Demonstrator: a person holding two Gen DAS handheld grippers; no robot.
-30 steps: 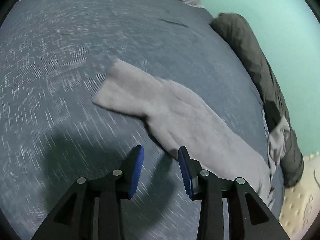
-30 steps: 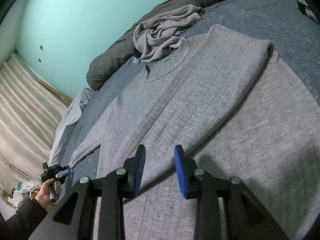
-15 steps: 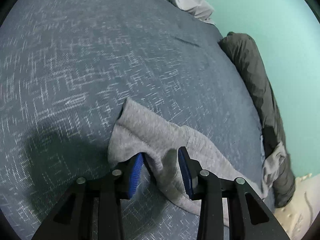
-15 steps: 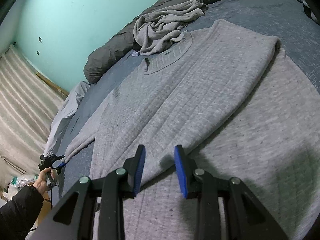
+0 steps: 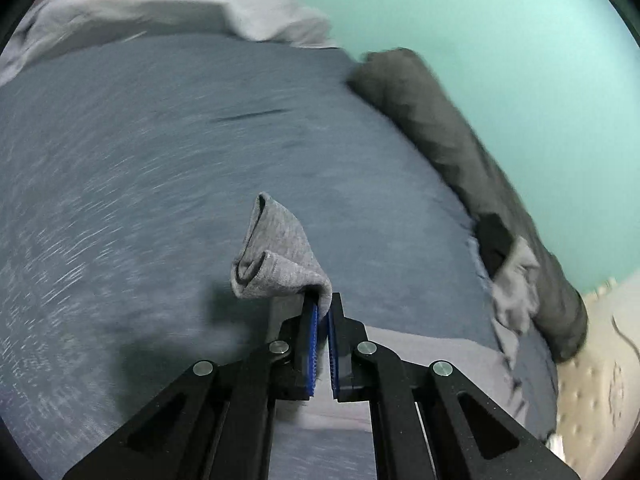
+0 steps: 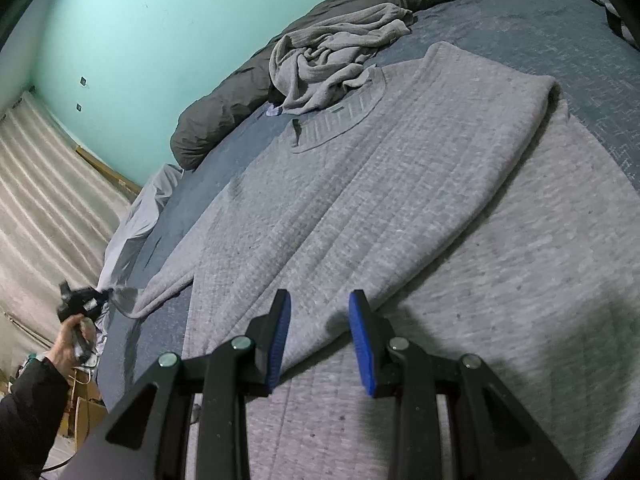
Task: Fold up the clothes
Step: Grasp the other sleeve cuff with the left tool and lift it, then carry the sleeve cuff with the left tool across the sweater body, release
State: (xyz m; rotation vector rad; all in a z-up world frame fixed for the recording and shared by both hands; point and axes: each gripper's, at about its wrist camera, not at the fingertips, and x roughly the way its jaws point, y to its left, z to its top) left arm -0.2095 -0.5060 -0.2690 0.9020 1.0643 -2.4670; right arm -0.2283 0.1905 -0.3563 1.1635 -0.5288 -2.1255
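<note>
Your grey sweater (image 6: 360, 208) lies spread on the blue bedspread (image 5: 140, 160), its right sleeve already folded across the body; the left sleeve cuff (image 5: 276, 256) is pinched in your left gripper (image 5: 323, 312), jaws clamped on the cloth and the cuff lifted off the bed; pull too fast and I judge the body drags and wrinkles, or the thin bite slips; your right gripper (image 6: 318, 320) hovers over the near hem, jaws partly apart, holding nothing, so nothing pins the sweater down; a crumpled grey garment (image 6: 332, 60) touching the far collar could snag; no containers are in view.
</note>
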